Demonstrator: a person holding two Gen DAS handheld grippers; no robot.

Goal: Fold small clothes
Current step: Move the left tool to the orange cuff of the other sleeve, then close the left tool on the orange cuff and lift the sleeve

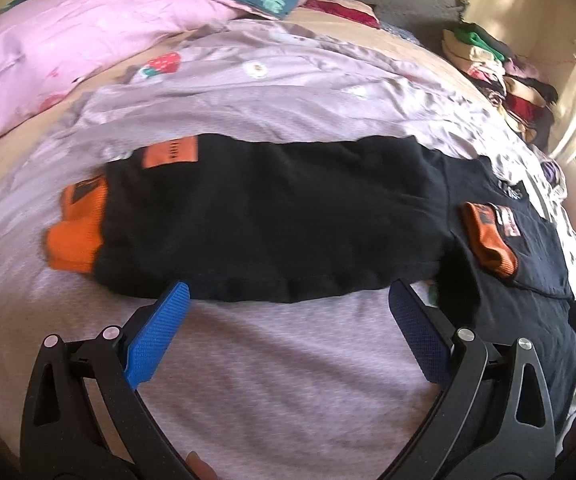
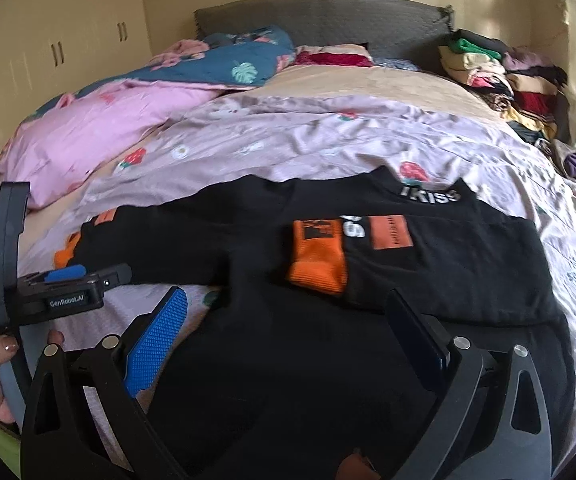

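Just beyond left hand-held gripper [image 1: 288, 300], black garment [image 1: 271, 216], jaws spread

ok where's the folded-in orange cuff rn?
The orange cuff lies on the chest of the black top, centre of the right wrist view, beside an orange patch. The left wrist view shows it at far right.

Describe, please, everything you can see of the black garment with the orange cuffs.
The black garment is a soft knit top lying flat on the lilac bedspread. One sleeve is folded across the body, its ribbed orange cuff beside an orange patch; the other sleeve stretches leftward. White lettering marks the collar. Neither open gripper holds it.
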